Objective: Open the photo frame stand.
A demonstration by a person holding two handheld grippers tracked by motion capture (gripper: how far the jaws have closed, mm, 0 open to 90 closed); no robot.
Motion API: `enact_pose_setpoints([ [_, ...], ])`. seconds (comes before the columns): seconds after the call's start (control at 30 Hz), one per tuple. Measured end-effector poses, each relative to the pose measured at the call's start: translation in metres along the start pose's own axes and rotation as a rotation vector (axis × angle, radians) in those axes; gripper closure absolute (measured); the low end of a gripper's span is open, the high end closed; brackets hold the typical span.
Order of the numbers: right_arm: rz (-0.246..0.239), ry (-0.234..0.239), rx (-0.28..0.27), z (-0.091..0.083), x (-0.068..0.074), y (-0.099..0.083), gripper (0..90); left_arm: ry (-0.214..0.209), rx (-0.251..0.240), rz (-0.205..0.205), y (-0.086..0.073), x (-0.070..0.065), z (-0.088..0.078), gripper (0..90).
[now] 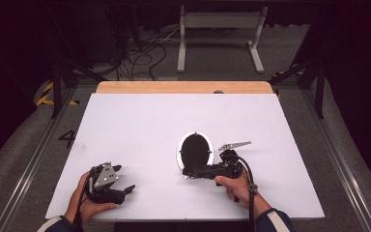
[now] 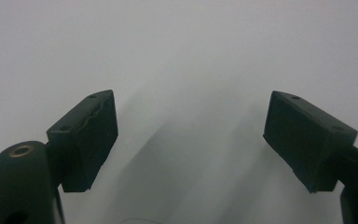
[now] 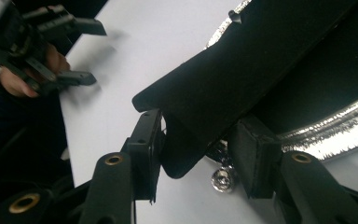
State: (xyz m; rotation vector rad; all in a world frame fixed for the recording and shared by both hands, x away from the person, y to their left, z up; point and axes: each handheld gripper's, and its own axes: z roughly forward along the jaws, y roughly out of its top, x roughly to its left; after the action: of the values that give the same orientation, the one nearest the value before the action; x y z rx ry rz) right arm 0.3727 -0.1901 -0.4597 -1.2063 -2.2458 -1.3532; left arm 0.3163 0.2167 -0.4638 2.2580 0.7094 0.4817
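Pinching the black handle (image 3: 214, 88) of a pan, the right gripper (image 1: 193, 172) lay on its side near the front of the white worktop (image 1: 140, 121), a hand (image 1: 235, 185) wrapped around its body. In the right gripper view its two jaws were narrowed around the handle's rounded end — the left pad pressed flat against it, while the right pad sat just beside it, and I could not tell whether that one touched. Just beyond those jaws the handle ran up to the pan (image 1: 195, 150), whose bright silver rim (image 3: 326, 133) curved round a dark inside. A small metal screw head (image 3: 223, 179) showed below the handle, between the jaws.

The left gripper (image 1: 118, 180) rested well apart from the right one, held in the other hand (image 1: 88, 202) at the near edge of the worktop. Its jaws were spread wide with nothing between them; in the left gripper view only bare white surface lay ahead of the two black pads (image 2: 91, 140).

Counted: one pan, two grippers, two hands. On the floor left of the worktop a dark mark (image 1: 68, 138) read as "4" — no other writing could be read.
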Motion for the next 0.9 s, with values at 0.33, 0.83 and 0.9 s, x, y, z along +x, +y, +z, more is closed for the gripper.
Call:
enact_pose_setpoints([
  [0.33,0.123,0.054,-0.048,0.006,-0.01,0.008,51.2,-0.056,-0.019,0.017,0.032,0.009,0.033,18.3],
  [0.83,0.088,0.029,-0.131,0.014,-0.016,0.009,58.7,-0.282,-0.029,-0.079,0.092,0.021,0.099,16.3],
  [0.9,0.071,0.024,-0.131,0.014,-0.016,0.01,58.7,-0.287,-0.026,-0.09,0.094,0.021,0.103,16.1],
])
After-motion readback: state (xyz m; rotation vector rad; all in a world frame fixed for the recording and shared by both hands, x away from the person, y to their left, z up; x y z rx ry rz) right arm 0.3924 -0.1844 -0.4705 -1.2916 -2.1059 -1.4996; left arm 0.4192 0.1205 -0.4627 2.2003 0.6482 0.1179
